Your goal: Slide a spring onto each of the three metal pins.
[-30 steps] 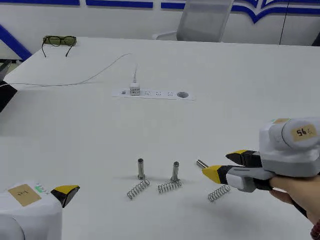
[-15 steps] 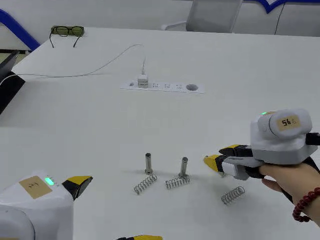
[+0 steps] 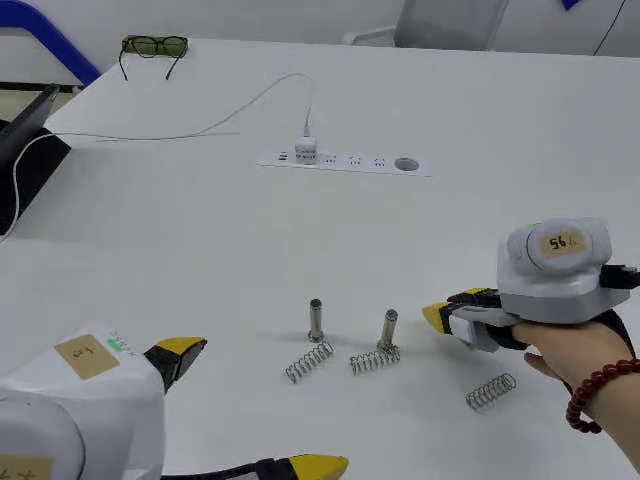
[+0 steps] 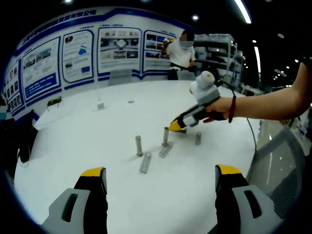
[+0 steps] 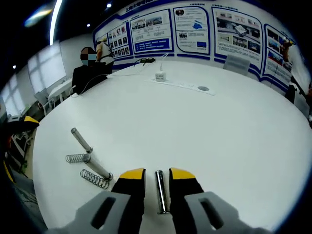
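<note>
- Three springs lie flat on the bench (image 3: 200, 250) in the head view. The left spring (image 3: 308, 361) is just at 6 o'clock of the left pin (image 3: 316, 320). The mid spring (image 3: 375, 360) is at the foot of the mid pin (image 3: 388, 329). The right spring (image 3: 491, 391) lies apart, at 4 o'clock of both. The two pins stand upright and bare.
- In the same view the right gripper (image 3: 437, 315), held by a hand (image 3: 560, 345), is near the mid pin at its 3 o'clock, tips pointing to 9 o'clock. The left gripper (image 3: 250, 406) sits at 7 o'clock of the pins, well apart from them. A strip (image 3: 345, 160) lies toward 12 o'clock and glasses (image 3: 153, 46) toward 11.
- In the left gripper view its fingers (image 4: 92, 175) stand wide apart above the bench. Toward 12 o'clock are the left pin (image 4: 139, 145) and the mid pin (image 4: 165, 136), with springs lying by them. The right gripper (image 4: 176, 126) is just at 1 o'clock of the mid pin.
- In the right gripper view its fingers (image 5: 132, 175) are clamped on the third pin (image 5: 160, 192), which runs lengthwise between them. The mid pin (image 5: 97, 168) and the left pin (image 5: 81, 140) show toward 9 o'clock, each with a spring beside it.
</note>
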